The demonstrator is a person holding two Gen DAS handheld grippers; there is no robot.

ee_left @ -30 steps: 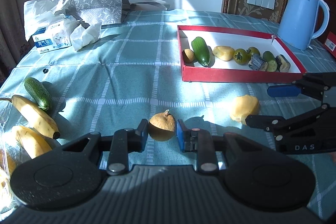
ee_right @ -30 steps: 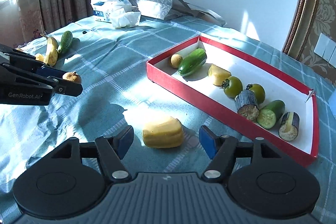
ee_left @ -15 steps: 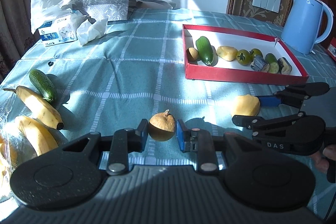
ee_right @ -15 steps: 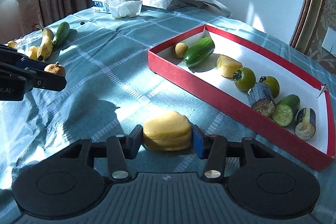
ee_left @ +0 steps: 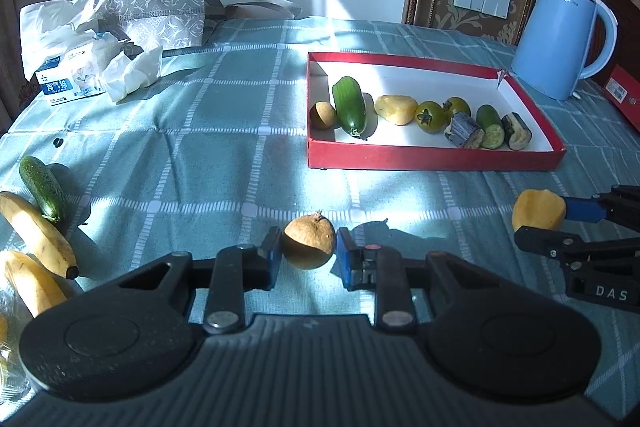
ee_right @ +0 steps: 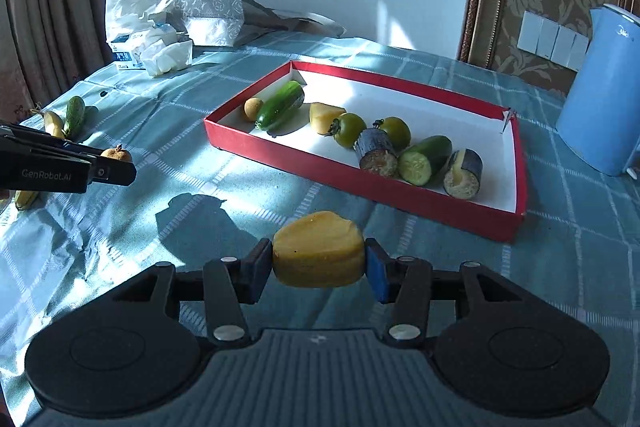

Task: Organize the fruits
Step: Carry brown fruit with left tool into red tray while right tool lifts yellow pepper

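- Left wrist view: grip is set, with your left gripper [ee_left: 308, 257] clamped on the small round tan-brown fruit with a dry stem [ee_left: 309, 243], both blue pads pressing its sides just above the teal checked tablecloth [ee_left: 224, 131].
- Carry it level toward the shallow red cardboard tray with a white floor [ee_left: 436, 159] and, in my judgement, come over the near wall rather than sliding against it.
- Two yellow bananas [ee_left: 38, 231] and a small dark green cucumber [ee_left: 42, 187] lie at the left edge, well apart from your path.
- A pale blue plastic kettle [ee_left: 564, 35] stands just beyond the tray's far right corner; keep clear of it.
- Right wrist view: your right gripper [ee_right: 319, 267] is closed on the pale yellow cut chunk of fruit [ee_right: 319, 249], lifted off the cloth near the tray's front wall [ee_right: 360, 183].
- The front row already holds a whole cucumber [ee_right: 280, 105], green tomatoes [ee_right: 350, 129] and cut pieces, so the bare white floor behind them looks the safer spot.
- The left gripper [ee_right: 100, 169] hangs off to the left, so let one hand enter first.
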